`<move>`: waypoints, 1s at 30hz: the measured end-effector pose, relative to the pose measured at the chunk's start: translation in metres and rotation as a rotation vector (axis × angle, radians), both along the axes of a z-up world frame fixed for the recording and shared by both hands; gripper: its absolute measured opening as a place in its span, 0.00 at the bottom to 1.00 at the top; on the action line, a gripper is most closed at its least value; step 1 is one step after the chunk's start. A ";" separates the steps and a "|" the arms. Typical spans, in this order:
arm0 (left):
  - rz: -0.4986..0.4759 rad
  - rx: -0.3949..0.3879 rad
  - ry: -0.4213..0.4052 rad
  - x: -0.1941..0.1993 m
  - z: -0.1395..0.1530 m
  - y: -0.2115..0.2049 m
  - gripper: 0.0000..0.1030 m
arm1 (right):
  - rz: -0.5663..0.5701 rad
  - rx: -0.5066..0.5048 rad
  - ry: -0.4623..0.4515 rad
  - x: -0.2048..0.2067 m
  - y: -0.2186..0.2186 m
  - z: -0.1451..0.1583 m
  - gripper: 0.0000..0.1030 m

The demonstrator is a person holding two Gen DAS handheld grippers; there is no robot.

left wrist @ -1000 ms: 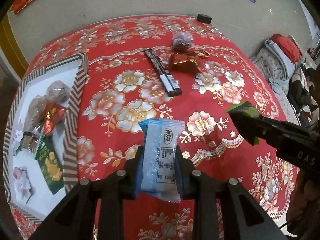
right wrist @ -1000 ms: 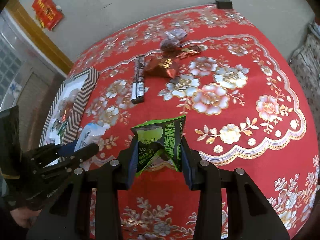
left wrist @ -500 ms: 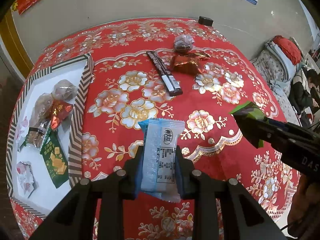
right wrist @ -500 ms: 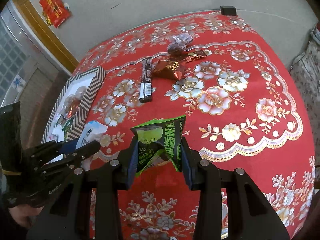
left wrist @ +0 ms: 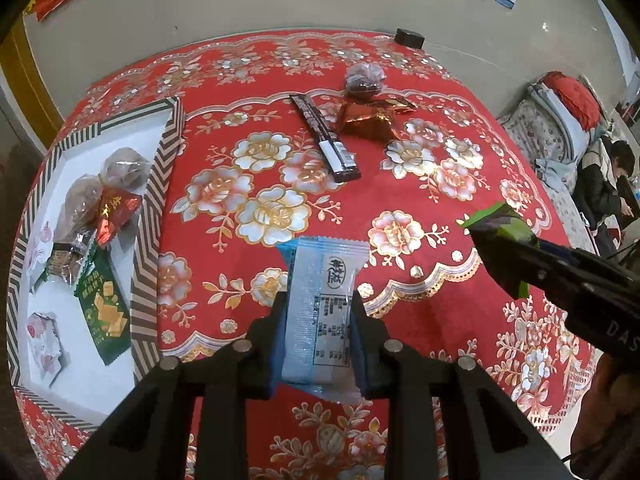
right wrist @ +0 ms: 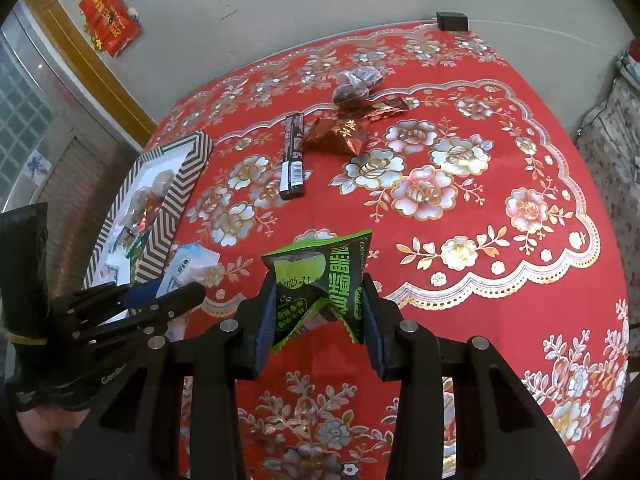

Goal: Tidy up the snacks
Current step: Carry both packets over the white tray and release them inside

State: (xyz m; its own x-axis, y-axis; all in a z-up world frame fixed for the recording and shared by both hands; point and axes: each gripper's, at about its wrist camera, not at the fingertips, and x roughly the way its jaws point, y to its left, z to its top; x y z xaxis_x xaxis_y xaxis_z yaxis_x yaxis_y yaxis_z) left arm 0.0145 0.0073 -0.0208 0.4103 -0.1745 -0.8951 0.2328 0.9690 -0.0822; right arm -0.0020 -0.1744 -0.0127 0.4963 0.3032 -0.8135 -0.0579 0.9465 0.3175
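My left gripper (left wrist: pixel 318 314) is shut on a pale blue snack packet (left wrist: pixel 322 312), held above the near part of the red flowered table. My right gripper (right wrist: pixel 318 312) is shut on a green snack packet (right wrist: pixel 320 280), also held above the table; it shows at the right of the left wrist view (left wrist: pixel 498 222). A chevron-edged box (left wrist: pixel 154 216) with white inside lies at the table's left and holds several snacks. On the far table lie a dark snack bar (left wrist: pixel 324 138), a red foil packet (left wrist: pixel 366 118) and a clear bag of dark sweets (left wrist: pixel 362 80).
A small black block (left wrist: pixel 408 37) sits at the table's far edge by the wall. A person (left wrist: pixel 604 184) sits beside bedding at the right. The left gripper shows at the lower left of the right wrist view (right wrist: pixel 160 304).
Both grippers have risen and pulled back a little with their packets still held; more of the table and box shows. Nothing on the table moved.
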 end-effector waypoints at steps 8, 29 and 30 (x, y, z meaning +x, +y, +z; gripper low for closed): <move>-0.006 -0.003 0.010 -0.003 0.000 -0.002 0.29 | -0.004 0.001 0.002 -0.005 0.004 0.000 0.37; -0.004 0.003 0.010 0.002 -0.004 -0.001 0.29 | -0.017 -0.001 0.002 -0.004 0.001 0.000 0.37; -0.003 0.003 0.011 0.002 -0.003 -0.001 0.29 | -0.017 -0.001 0.001 -0.004 0.001 0.000 0.37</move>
